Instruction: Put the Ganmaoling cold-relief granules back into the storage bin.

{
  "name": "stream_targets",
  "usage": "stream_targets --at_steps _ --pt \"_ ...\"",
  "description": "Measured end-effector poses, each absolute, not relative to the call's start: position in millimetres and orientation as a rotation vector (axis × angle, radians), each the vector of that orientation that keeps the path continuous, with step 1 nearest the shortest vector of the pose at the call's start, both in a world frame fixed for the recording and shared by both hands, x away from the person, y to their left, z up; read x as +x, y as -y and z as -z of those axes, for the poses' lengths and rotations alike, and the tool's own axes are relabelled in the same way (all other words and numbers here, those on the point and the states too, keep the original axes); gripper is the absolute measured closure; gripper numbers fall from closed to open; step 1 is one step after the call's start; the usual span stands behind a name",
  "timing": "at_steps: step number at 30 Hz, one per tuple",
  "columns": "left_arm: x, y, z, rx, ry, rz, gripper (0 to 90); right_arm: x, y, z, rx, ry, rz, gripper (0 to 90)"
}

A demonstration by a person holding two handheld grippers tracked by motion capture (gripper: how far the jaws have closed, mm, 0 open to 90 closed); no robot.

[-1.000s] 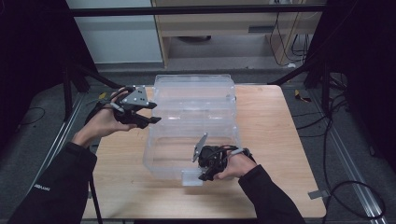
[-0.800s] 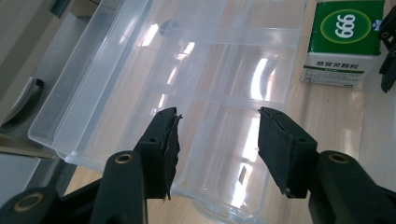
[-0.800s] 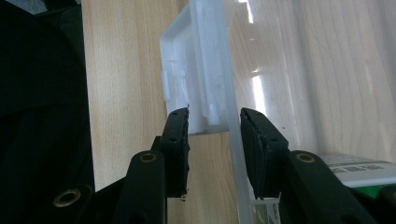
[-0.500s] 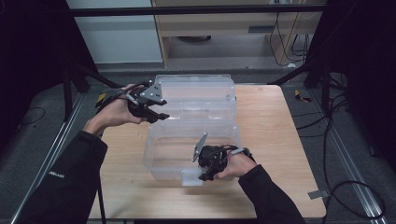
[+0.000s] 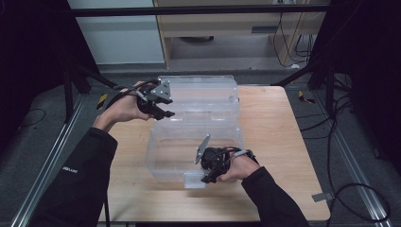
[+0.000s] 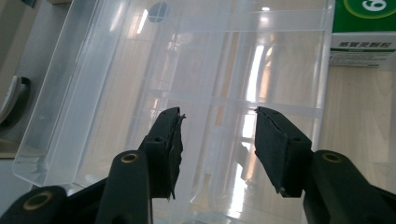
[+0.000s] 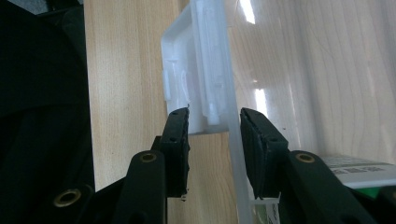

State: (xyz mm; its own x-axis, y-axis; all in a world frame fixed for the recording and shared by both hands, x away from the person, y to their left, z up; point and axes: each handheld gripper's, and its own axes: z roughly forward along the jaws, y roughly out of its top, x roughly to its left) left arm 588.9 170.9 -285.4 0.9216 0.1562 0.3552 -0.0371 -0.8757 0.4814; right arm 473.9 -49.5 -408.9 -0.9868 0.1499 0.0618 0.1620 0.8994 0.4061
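On the wooden table (image 5: pixel 283 142) sits a clear plastic box (image 5: pixel 175 146), with its clear lid (image 5: pixel 203 94) flipped open behind it. The right gripper (image 5: pixel 209 176) is down at the box's front edge. Its jaws sit on each side of the white latch (image 7: pixel 196 84) and the box's front wall, pressed close to it; I think this grip keeps the box from sliding. The left gripper (image 5: pixel 163 112) hovers over the left end of the lid. Its jaws have just been closing a little, but they are apart and nothing is between them. It looks ready to take the lid, maybe to swing it shut. A green and white carton (image 6: pixel 364 32) stands past the lid.
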Motion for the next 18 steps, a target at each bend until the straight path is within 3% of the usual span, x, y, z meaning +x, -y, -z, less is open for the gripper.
stream_targets --at_steps 18 --pt "603.1 -159.6 296.5 2.628 -0.041 -0.51 59.4 474.6 49.8 409.5 -0.229 3.031 0.661 63.5"
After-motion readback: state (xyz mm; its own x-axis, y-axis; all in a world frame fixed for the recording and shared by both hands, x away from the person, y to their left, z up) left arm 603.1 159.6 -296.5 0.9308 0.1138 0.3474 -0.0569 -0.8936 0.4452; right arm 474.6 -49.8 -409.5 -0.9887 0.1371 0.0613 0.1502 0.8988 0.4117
